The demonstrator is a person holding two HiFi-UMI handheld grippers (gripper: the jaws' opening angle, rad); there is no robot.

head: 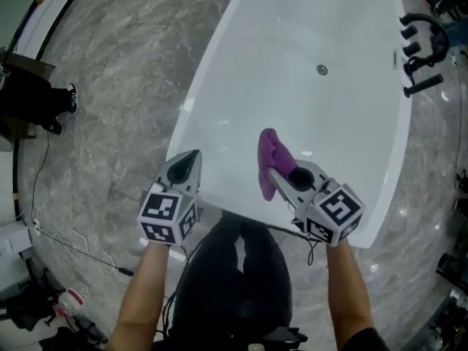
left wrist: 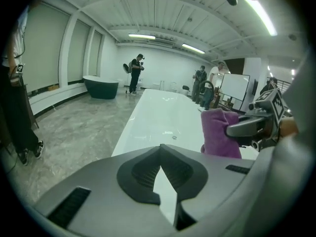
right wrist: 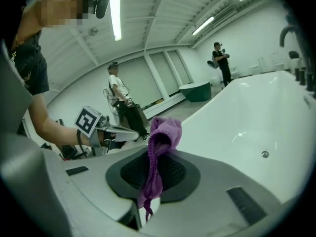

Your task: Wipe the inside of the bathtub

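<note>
My right tongs (head: 273, 172) are clamped on a purple knitted cloth (head: 270, 152). In the right gripper view the cloth (right wrist: 165, 130) bunches up above the closed tips (right wrist: 157, 151), and a thin tail of it hangs down between the pads. From the head view, the cloth sits over the inside of the white oval bathtub (head: 292, 101), at the sloping end nearest me. I cannot tell whether it touches the tub wall.

My left tongs (head: 189, 159) are empty. In the left gripper view their tips (left wrist: 160, 147) meet, and behind them only a narrow wedge of white tub shows. They hang over the tub's near rim, to the left of the cloth and apart from it. That view also catches the cloth (left wrist: 217, 132) and the right tongs off to its right.

The tub's small round metal drain (head: 322, 69) lies farther along the basin floor, well beyond the cloth. A black tap fitting (head: 423, 46) stands at the tub's right rim. The tub rests on a grey marbled floor (head: 117, 86). A dark green tub (left wrist: 101, 88) stands far off by the windows.
</note>
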